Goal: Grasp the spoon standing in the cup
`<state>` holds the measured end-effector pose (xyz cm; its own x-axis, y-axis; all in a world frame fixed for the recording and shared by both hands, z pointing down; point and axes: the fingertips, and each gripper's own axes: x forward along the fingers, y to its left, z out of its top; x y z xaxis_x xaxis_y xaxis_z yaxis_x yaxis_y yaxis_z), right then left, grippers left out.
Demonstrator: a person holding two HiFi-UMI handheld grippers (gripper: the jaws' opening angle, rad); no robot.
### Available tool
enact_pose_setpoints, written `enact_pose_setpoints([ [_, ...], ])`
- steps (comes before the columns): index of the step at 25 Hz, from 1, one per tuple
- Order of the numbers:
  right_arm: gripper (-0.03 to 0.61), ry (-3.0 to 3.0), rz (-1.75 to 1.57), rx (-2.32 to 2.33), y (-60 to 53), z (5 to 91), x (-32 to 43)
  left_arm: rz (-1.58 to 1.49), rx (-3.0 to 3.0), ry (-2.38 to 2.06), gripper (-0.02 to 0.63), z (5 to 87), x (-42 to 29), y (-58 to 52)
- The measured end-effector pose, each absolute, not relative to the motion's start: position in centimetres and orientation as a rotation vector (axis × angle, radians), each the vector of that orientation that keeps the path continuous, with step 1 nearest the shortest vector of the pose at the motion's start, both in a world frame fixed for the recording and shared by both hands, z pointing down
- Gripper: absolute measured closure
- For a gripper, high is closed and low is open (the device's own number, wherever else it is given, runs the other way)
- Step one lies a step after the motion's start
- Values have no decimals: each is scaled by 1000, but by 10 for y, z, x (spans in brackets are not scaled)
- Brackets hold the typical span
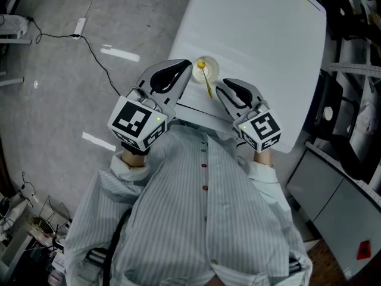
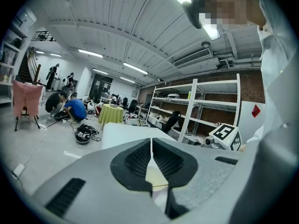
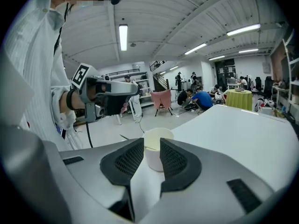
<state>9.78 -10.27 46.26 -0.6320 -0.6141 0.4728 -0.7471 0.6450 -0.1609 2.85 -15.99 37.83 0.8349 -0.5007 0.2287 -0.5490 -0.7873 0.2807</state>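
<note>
The spoon (image 1: 206, 79) is yellow. Its bowl lies inside the cup (image 1: 211, 71) and its handle leans out over the rim toward the desk's near edge, ending above the white top just short of that edge. The cup is small and pale, and it stands by the desk's (image 1: 256, 34) near-left corner.

The right gripper (image 1: 223, 87) is just to the right of the handle, its tip close beside it but not touching. In the right gripper view its tongs (image 3: 148, 143) are spread, and the cup (image 3: 158, 135) shows beyond the gap. The pads press on nothing.

The left gripper (image 1: 186, 65) is on the cup's other side, its tip against or just beside the left rim; the head view does not show which. In the left gripper view its tongs (image 2: 151, 141) are pressed together along a thin seam with nothing between them, and a pale curve of the cup (image 2: 156, 177) shows below the seam.

Both marker cubes point back toward the person, whose striped shirt (image 1: 202, 219) fills the lower part of the head view. Off the desk's left edge is grey floor (image 1: 53, 100), crossed by a dark cable (image 1: 98, 61). Off its right edge are metal shelves (image 2: 205, 106). Far back in the hall, people (image 3: 202, 98) crouch on the floor near a table draped in yellow-green cloth (image 3: 238, 98).
</note>
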Motion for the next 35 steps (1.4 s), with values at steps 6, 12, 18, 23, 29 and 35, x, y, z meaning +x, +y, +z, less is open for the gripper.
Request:
enact_pose_setpoints([
  [6,478,-2471,435,1005,-98,477,90,224,2663,-792,595,388,30,-160],
  [12,442,-2467,364,975,-99,482,78,231,2650,-803,595,392,27,-162],
  [18,439,-2482,312,951,-104,483,69,238,2632,-815,595,397,24,-164],
  [23,440,-2488,291,923,-108,486,64,235,2617,-825,595,400,22,-165],
  [29,440,-2506,245,876,-113,483,53,233,2600,-847,595,403,16,-168],
  [35,440,-2532,227,818,-117,480,36,221,2590,-870,595,401,6,-170],
])
